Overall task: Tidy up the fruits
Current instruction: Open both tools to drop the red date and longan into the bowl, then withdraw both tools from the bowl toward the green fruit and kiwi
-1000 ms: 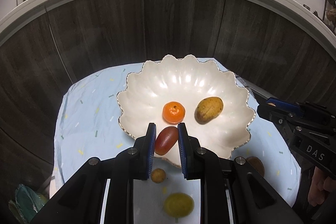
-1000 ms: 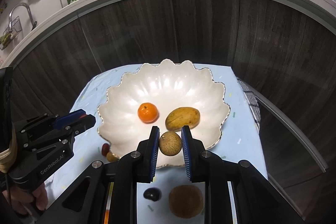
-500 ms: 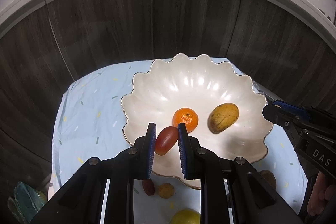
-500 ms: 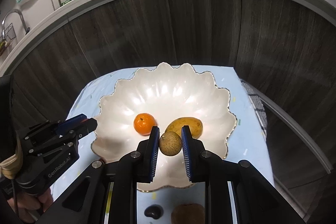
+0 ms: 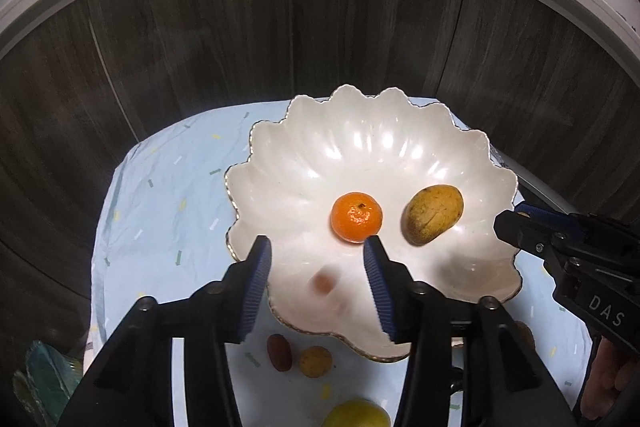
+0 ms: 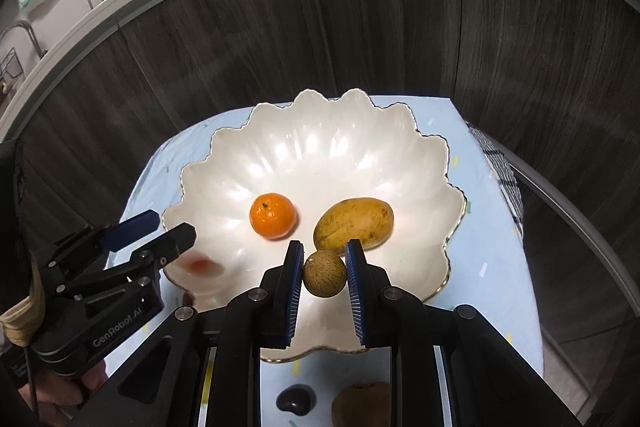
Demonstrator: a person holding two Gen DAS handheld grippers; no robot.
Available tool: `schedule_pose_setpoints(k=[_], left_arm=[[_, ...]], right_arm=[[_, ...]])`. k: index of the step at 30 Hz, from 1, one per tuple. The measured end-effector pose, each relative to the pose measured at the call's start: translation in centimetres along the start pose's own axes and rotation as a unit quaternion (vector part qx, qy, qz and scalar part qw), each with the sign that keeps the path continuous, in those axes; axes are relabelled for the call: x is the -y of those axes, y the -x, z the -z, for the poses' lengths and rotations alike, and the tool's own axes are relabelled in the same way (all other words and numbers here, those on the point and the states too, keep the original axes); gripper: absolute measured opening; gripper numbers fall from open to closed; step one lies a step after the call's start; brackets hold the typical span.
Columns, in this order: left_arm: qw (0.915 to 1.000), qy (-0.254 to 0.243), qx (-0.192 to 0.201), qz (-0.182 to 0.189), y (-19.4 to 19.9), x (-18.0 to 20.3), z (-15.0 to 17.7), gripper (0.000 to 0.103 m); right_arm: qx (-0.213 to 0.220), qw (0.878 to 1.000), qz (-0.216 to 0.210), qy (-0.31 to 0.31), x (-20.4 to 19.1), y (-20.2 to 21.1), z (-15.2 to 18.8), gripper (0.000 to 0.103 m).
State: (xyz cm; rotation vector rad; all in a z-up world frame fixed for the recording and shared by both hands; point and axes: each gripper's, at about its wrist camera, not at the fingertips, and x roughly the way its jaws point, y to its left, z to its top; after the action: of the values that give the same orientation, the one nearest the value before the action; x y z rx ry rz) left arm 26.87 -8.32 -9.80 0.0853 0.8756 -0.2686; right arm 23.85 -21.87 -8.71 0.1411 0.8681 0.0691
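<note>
Where tongs [image 5: 316, 259] gape: blurred red fruit [image 5: 322, 281].

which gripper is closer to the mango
Right. The right gripper, with a small round fruit between its jaws, sits just in front of the mango. The left gripper is at the bowl's left rim, beyond the orange.

Left gripper [image 5: 318, 259] jaws just opening, no longer clamping red fruit [image 5: 322, 281], now a blur loose over bowl [image 5: 280, 179]. Right gripper [image 6: 322, 269] jaws just easing apart around brown fruit [image 6: 324, 273].
</note>
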Motion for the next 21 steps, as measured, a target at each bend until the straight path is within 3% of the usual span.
schedule_pose_setpoints(k=[2, 5, 10, 21], left_arm=[[1.0000, 0.002, 0.003, -0.005, 0.2, -0.2, 0.0, 0.057], [0.9998, 0.005, 0.008, -0.016, 0.6, -0.6, 0.0, 0.069], [0.9991, 0.009, 0.016, -0.037, 1.2, -1.2, 0.1, 0.087], [0.9978, 0.013, 0.030, -0.057, 2.2, -1.6, 0.3, 0.093]], right_arm=[[0.003, 1.000, 0.005, -0.002, 0.0, 0.1, 0.0, 0.049], [0.012, 1.000, 0.012, -0.006, 0.1, 0.4, 0.0, 0.062], [0.013, 1.000, 0.021, -0.004, -0.1, 0.6, 0.0, 0.067], [0.023, 0.999, 0.041, -0.003, 0.2, 1.5, 0.3, 0.071]])
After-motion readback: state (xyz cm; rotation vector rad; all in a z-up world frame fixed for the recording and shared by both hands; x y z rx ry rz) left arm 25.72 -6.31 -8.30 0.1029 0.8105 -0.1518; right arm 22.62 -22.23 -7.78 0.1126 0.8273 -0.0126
